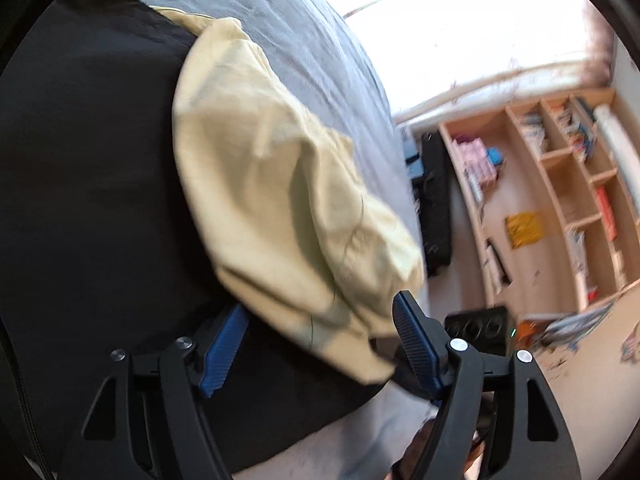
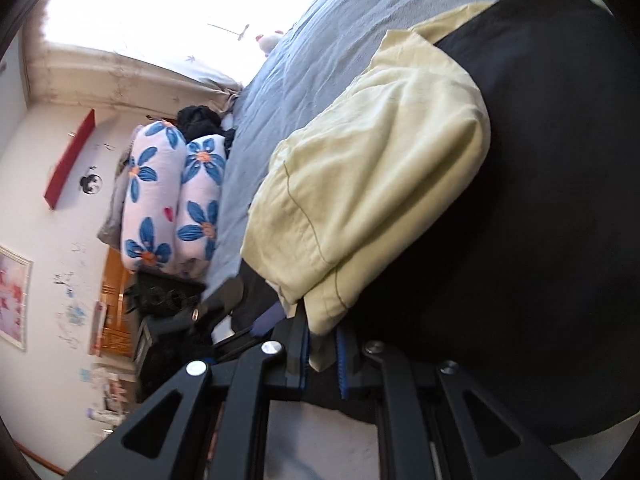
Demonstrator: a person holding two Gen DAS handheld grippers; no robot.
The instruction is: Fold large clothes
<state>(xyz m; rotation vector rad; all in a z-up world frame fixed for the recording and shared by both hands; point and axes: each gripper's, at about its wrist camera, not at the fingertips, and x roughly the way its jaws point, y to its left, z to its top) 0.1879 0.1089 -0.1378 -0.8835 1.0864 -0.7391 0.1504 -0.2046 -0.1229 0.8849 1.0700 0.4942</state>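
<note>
The pale yellow cotton garment (image 1: 280, 184) lies bunched in soft, rumpled folds on top of a large black cloth (image 1: 92, 160), and both sit on the bed under its grey-blue sheet (image 1: 304, 28). The yellow fabric looks thin and matte, creased all over, with a stitched hem line curving across its near end in the right wrist view (image 2: 360, 184). Its layers are doubled over, and a rounded fold bulges at the far side. The black cloth is smooth, dark and nearly featureless, spreading wide beneath it.

The left tongs (image 1: 316, 340) stand wide open, their blue ribbed pads on either side of the garment's near edge; the yellow cloth hangs between them but the pads are not pressing on it. The right tongs (image 2: 323, 354) are nearly closed, pinching a corner of the yellow garment, a flap of fabric caught between the blue-edged pads.

Beyond the bed, the left wrist view shows a light wooden shelf unit (image 1: 560, 200) with square compartments holding blurred books and boxes, and a black case (image 1: 436, 200) leaning by the bed. The right wrist view shows two white pillows with blue flower prints (image 2: 172, 200) at the bed's edge, a red strip (image 2: 70, 160) on the pale wall and a bright window above.
</note>
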